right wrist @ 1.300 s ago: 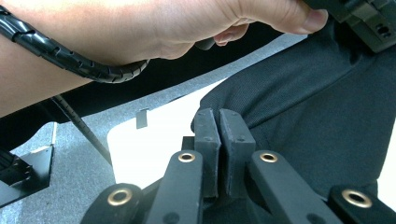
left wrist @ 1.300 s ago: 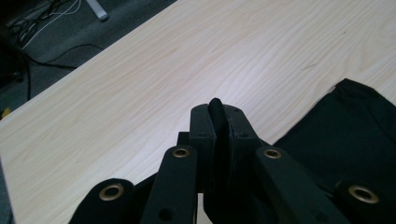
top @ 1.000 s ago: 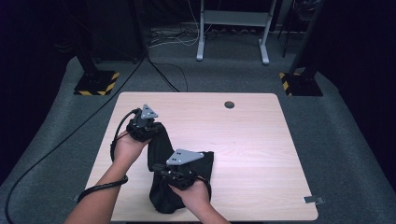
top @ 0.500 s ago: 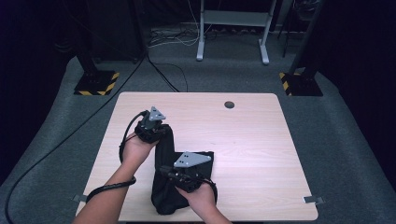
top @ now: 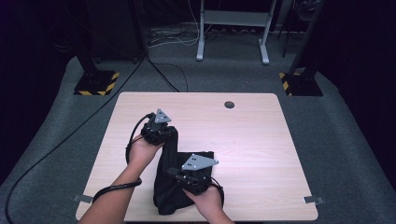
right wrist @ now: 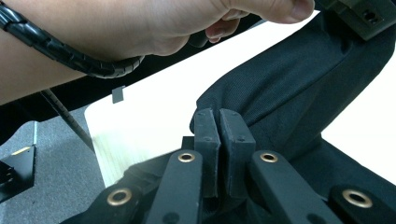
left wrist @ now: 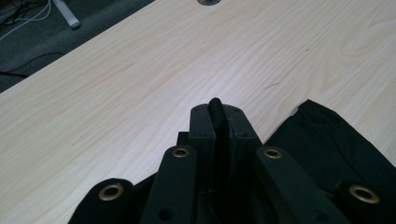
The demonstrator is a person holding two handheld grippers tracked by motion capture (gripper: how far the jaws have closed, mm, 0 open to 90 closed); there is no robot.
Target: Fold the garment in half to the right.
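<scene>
We see a light wooden square table [top: 261, 154] on grey carpet, with a crumpled black fabric garment [top: 175, 179] near its front edge. Our left gripper [top: 164, 135] pinches its far end, our right gripper [top: 189, 179] apparently grips its middle.

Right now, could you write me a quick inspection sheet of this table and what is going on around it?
Surface: pale wooden table with a round hole near its far edge; bits of tape at the near corners.
Job's things: one black cloth, partly lifted and draped between the two grippers.
Clutter: nothing seen.
Grippers: left gripper shut on a fold of the cloth; right gripper shut on another fold, nearer the person.
Cables: a black cable trails from the left gripper along the forearm; more cables lie on the floor.
Surroundings: grey carpet, a white frame's legs beyond the table, two stand bases with yellow-black stripes.
</scene>
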